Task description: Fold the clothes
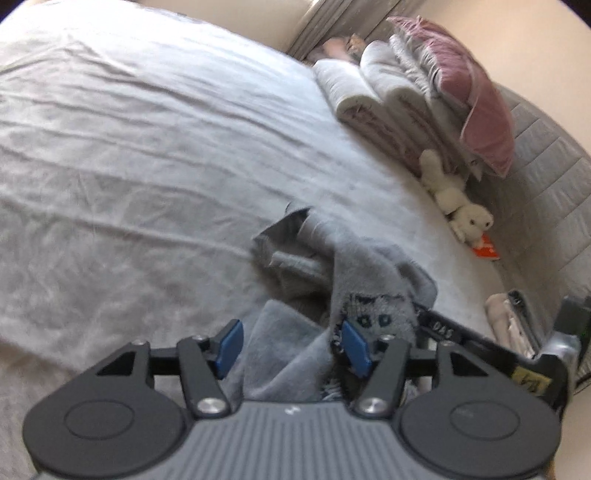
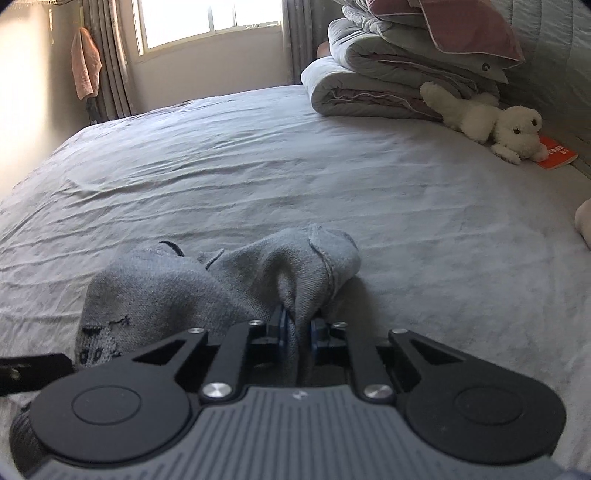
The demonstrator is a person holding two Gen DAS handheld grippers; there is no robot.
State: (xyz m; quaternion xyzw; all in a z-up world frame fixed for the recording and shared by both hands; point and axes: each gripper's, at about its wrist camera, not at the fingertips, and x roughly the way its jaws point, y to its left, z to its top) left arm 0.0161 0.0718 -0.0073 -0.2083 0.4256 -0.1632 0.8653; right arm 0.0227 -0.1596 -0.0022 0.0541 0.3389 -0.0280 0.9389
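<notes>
Big bed (image 2: 332, 166) with a wrinkled pale sheet, folded duvets (image 2: 388, 74) stacked by the grey padded headboard (image 2: 561, 55). Bright window (image 2: 207, 22) behind, grey curtains (image 2: 107, 74) alongside.

A grey knitted garment (image 1: 354, 280) lies crumpled on the bed sheet, in the lower middle of the left wrist view and the lower left to centre of the right wrist view (image 2: 207, 284). It is bunched into soft folds, not spread flat. A dark knitted pattern with small squares shows on one fold, low in both views. One rounded, hemmed fold rises toward the centre of the right wrist view.
</notes>
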